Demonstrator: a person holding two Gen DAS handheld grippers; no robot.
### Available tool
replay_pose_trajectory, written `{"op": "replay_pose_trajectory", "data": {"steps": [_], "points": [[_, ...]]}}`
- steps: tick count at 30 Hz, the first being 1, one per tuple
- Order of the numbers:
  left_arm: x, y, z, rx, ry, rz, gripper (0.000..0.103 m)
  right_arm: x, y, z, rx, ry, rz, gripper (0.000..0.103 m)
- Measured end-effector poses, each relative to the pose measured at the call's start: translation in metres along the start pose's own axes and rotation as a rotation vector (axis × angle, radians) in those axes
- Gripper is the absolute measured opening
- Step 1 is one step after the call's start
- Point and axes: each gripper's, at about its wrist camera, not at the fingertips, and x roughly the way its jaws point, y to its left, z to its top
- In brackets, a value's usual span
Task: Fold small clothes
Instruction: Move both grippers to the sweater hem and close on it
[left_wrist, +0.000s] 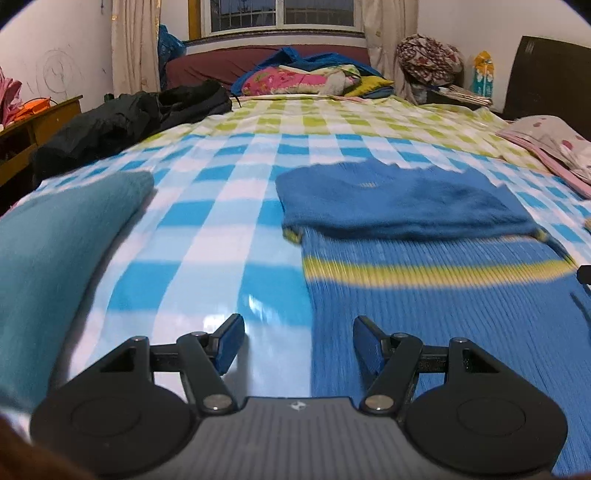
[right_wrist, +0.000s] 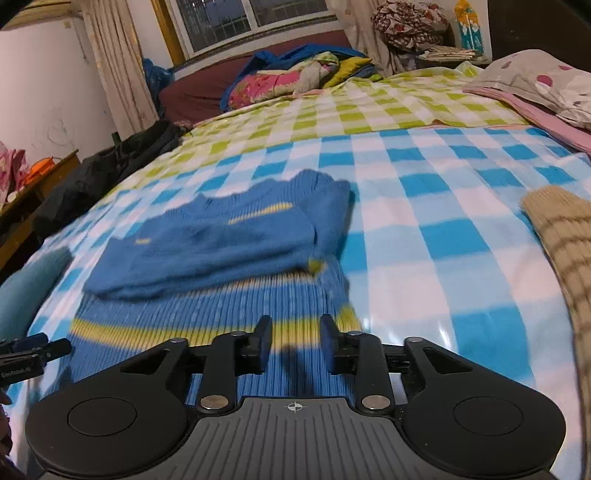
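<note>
Claws (left_wrist: 298, 341) apart (empty); sweater (right_wrist: 221, 236) folded.

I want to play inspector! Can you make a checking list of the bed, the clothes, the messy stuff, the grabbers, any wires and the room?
Surface: checked bedsheet, blue squares near, green squares far.
Job's things: blue sweater with yellow stripe, top part folded down over its body.
Clutter: teal garment at left; beige striped knit at right; black jacket; bedding pile; spotted pillow.
Grippers: left gripper open, empty; right gripper open over the sweater, pads not pressing.
Cables: nothing seen.
Surroundings: window, curtains, wooden desk.
</note>
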Motion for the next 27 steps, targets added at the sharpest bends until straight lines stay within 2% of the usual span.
{"op": "replay_pose_trajectory", "data": {"steps": [5, 11, 22, 27], "points": [[-0.023, 0.000, -0.026, 0.002, 0.027, -0.018, 0.070, -0.030, 0.002, -0.029, -0.031, 0.005, -0.035, 0.040], [-0.043, -0.003, -0.051, 0.009, 0.039, -0.022, 0.071, -0.054, -0.003, -0.065, -0.013, 0.058, -0.047, 0.041], [-0.056, -0.002, -0.064, -0.016, 0.041, -0.030, 0.071, -0.083, -0.009, -0.097, 0.031, 0.084, -0.038, 0.041], [-0.057, -0.006, -0.065, -0.014, 0.042, -0.071, 0.070, -0.092, -0.010, -0.105, 0.043, 0.080, -0.031, 0.041]]}}
